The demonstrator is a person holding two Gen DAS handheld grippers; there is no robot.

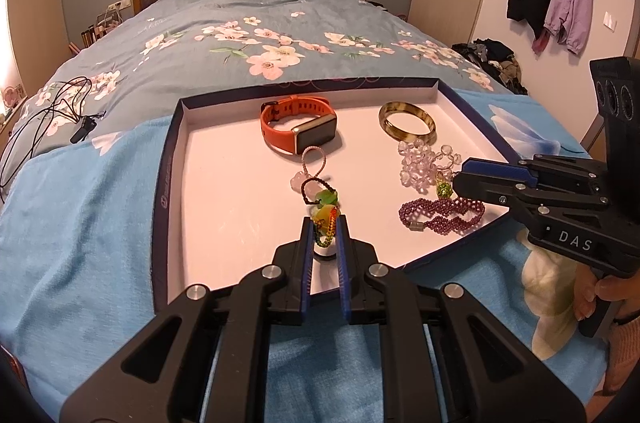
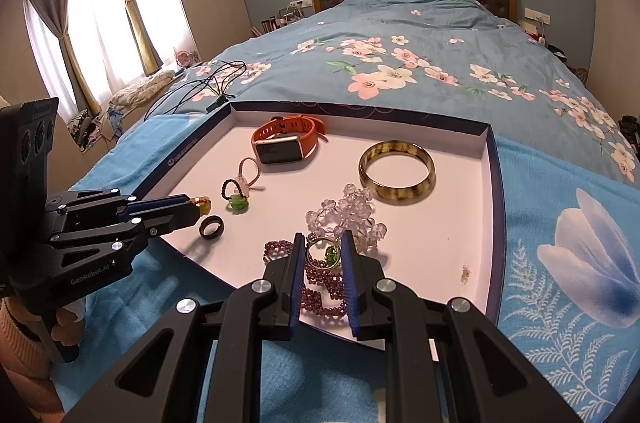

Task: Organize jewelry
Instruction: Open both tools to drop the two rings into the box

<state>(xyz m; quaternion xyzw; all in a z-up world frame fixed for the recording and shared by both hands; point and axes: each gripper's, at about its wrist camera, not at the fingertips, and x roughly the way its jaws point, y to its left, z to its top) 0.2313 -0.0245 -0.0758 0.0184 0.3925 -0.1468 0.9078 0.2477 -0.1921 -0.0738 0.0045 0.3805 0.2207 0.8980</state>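
Note:
A shallow white tray with a dark blue rim (image 1: 172,143) (image 2: 491,151) lies on the bed. My left gripper (image 1: 324,223) (image 2: 197,209) is shut on a yellow-and-green beaded charm (image 1: 325,215) (image 2: 203,203), held just above the tray floor. Under it lies a black ring (image 2: 211,226). My right gripper (image 2: 322,243) (image 1: 457,183) is shut on a thin ring with a green stone (image 2: 329,251) (image 1: 444,189), over the purple bead bracelet (image 2: 320,293) (image 1: 440,215). An orange smartwatch (image 1: 298,125) (image 2: 285,141), a mottled bangle (image 1: 407,121) (image 2: 396,171), a clear crystal bracelet (image 1: 420,163) (image 2: 348,215) and small bead-loop charms (image 1: 312,179) (image 2: 237,191) lie in the tray.
The tray rests on a light blue blanket (image 1: 80,223) over a floral duvet (image 2: 400,71). Black cables (image 1: 52,111) (image 2: 208,87) lie on the bed left of the tray. A person's hands hold both gripper handles (image 1: 600,291) (image 2: 64,327).

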